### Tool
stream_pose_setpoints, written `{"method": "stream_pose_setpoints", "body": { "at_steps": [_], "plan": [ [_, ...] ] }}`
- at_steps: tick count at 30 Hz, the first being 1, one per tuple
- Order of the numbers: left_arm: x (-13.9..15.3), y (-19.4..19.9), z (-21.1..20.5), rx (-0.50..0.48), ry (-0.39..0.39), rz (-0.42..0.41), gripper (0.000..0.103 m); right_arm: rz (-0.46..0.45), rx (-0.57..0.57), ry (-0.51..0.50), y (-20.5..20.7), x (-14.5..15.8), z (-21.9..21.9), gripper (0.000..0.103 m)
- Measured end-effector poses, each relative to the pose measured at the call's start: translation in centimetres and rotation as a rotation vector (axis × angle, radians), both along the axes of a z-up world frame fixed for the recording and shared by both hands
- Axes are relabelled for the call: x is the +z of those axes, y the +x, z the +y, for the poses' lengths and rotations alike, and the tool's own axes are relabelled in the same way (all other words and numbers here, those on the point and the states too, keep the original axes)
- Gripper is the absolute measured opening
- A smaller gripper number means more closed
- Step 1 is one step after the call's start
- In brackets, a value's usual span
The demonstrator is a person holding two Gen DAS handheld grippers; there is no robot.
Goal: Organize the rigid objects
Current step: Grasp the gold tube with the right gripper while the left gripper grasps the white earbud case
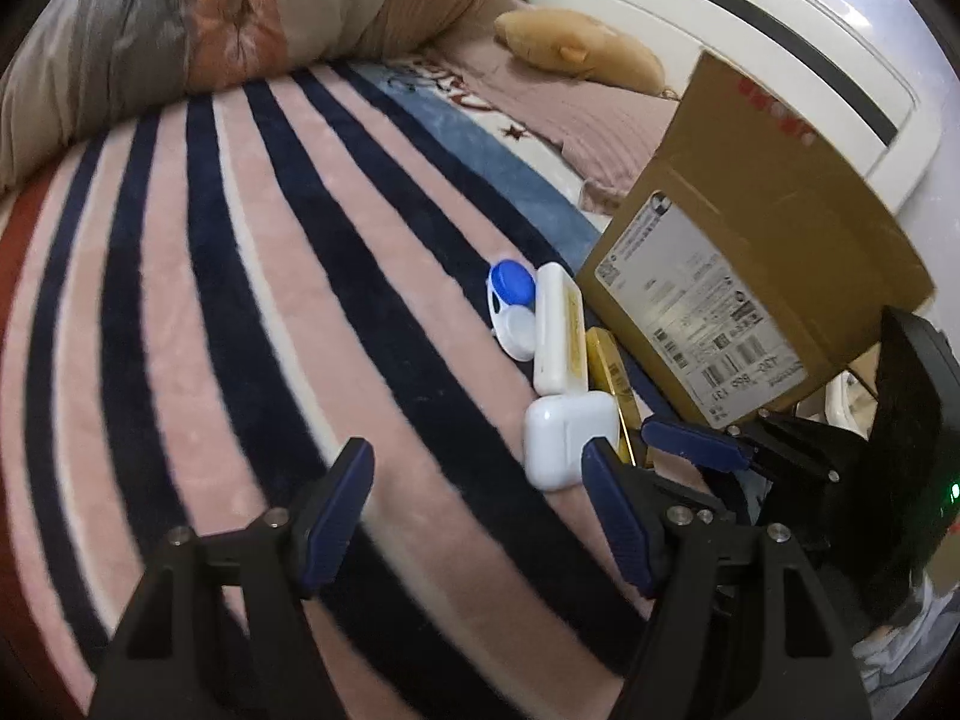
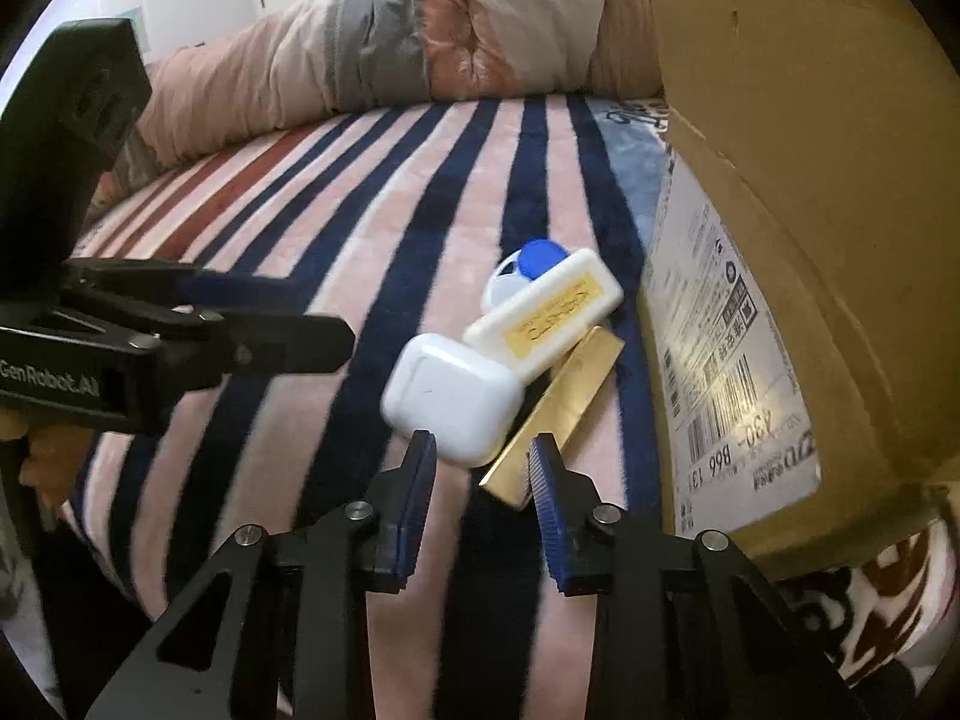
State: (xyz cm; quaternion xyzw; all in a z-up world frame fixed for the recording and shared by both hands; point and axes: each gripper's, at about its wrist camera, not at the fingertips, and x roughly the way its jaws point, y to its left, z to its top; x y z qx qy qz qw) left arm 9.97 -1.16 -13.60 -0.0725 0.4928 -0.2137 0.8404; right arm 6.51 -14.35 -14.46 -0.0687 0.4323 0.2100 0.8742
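Observation:
Several small rigid items lie in a cluster on a striped blanket next to a cardboard box (image 1: 756, 276) (image 2: 780, 228): a white earbud case (image 1: 567, 441) (image 2: 450, 399), a white oblong box with a yellow label (image 1: 558, 330) (image 2: 549, 315), a flat gold box (image 1: 612, 384) (image 2: 561, 414) and a blue-and-white contact lens case (image 1: 510, 306) (image 2: 522, 267). My left gripper (image 1: 480, 486) is open and empty, just left of the earbud case. My right gripper (image 2: 483, 462) is open and empty, its fingertips at the near edges of the earbud case and gold box.
The pink, navy and red striped blanket (image 1: 240, 300) (image 2: 360, 192) covers the bed. A rolled quilt (image 1: 240, 12) (image 2: 420, 42) lies at the far side. A tan plush toy (image 1: 576, 45) rests by the white headboard (image 1: 750, 18).

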Motion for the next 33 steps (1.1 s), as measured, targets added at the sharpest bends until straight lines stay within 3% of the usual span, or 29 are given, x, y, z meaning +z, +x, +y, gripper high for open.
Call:
{"method": "stream_pose_setpoints", "body": {
  "at_steps": [5,14,17,20,25,27,33],
  "plan": [
    [-1.4,1.3,-1.3,-0.003,-0.089,0.056,0.068,0.035,-0.038,0.026,1.5,-0.6,-1.6,0.027],
    [-2.6,2.3,-3.0,-0.013,-0.094,0.073,0.068,0.006,-0.049,0.018,1.2,-1.0,-2.0,0.027],
    [-2.6,2.2,-3.8,-0.032,-0.058,0.059,0.068,0.011,-0.061,0.021,0.9,-1.2,-2.1,0.027],
    [-2.6,1.8,-4.5,-0.065,-0.014,0.033,0.046,0.011,-0.066,0.027,0.6,-1.4,-2.3,0.025],
    [-2.1,1.3,-4.2,-0.076,0.000,0.038,0.043,0.003,-0.051,0.032,-0.2,-1.1,-2.6,0.021],
    [-1.8,1.1,-3.6,-0.070,-0.002,0.053,0.035,0.007,-0.040,0.038,-0.5,-0.9,-2.8,0.020],
    [-1.8,-0.4,-0.6,-0.085,0.018,0.129,0.034,0.044,0.011,0.061,-2.0,-0.3,-3.3,0.016]
  ]
}}
